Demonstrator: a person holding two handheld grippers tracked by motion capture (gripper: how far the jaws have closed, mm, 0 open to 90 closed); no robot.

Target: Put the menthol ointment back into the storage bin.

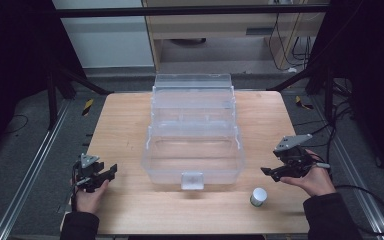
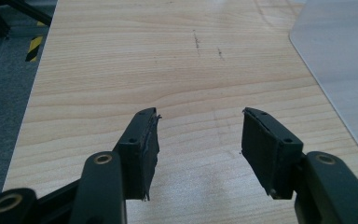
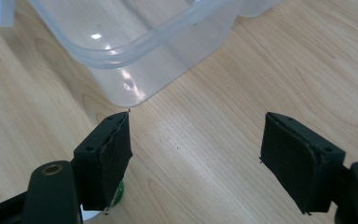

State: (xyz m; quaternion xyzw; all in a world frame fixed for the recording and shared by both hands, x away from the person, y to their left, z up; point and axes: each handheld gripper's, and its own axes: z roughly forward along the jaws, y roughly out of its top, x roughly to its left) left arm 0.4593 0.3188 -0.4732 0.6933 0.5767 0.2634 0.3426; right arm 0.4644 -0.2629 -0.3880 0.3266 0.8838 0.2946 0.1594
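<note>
Hovering at the table's (image 1: 130, 120) lower corners, jaws spread, gripping nothing.
Flanking the clear plastic box (image 1: 192, 132) at frame centre: left gripper (image 1: 111, 171) lower left, right gripper (image 1: 266, 171) lower right (small white-capped jar (image 1: 258, 196) standing just below it).

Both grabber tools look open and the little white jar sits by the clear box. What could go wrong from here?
The small jar stands near the table's front edge, so a careless nudge from the right gripper might tip it or roll it off. The clear box is see-through and glossy, so its rim could be misjudged and bumped.
</note>
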